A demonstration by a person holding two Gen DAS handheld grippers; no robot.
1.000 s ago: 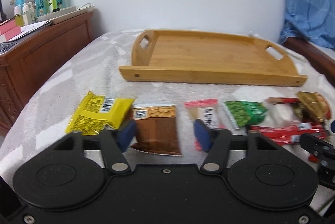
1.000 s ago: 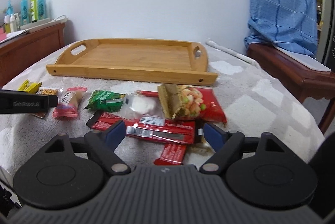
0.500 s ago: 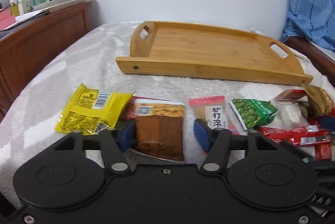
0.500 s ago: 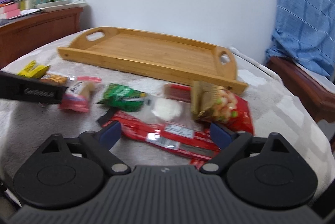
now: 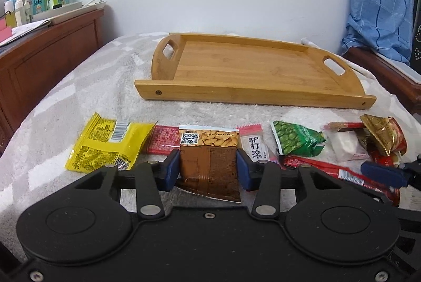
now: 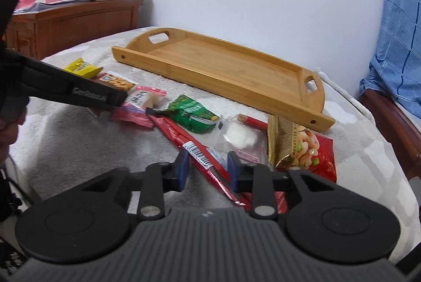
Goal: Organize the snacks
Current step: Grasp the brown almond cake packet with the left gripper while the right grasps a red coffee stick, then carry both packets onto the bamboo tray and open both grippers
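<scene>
Several snack packets lie in a row on the grey blanket in front of an empty wooden tray (image 5: 252, 92). My left gripper (image 5: 209, 169) has its blue pads against both sides of the brown peanut packet (image 5: 210, 161), which still lies on the blanket. A yellow packet (image 5: 105, 147) is to its left, a pink-and-white packet (image 5: 254, 147) and a green pea packet (image 5: 297, 141) to its right. My right gripper (image 6: 208, 168) straddles the long red packet (image 6: 200, 153), its pads half closed, near but apart from it. The tray also shows in the right wrist view (image 6: 223, 71).
A clear packet with a white sweet (image 6: 236, 135) and a red-and-gold nut bag (image 6: 300, 147) lie at the right of the row. A wooden cabinet (image 5: 47, 63) with bottles stands left. A blue cloth (image 5: 381, 5) hangs over a wooden rail at the right.
My left gripper moved forward and closed its pads onto the brown peanut packet. My right gripper swung left, came down over the long red packet and narrowed its opening.
</scene>
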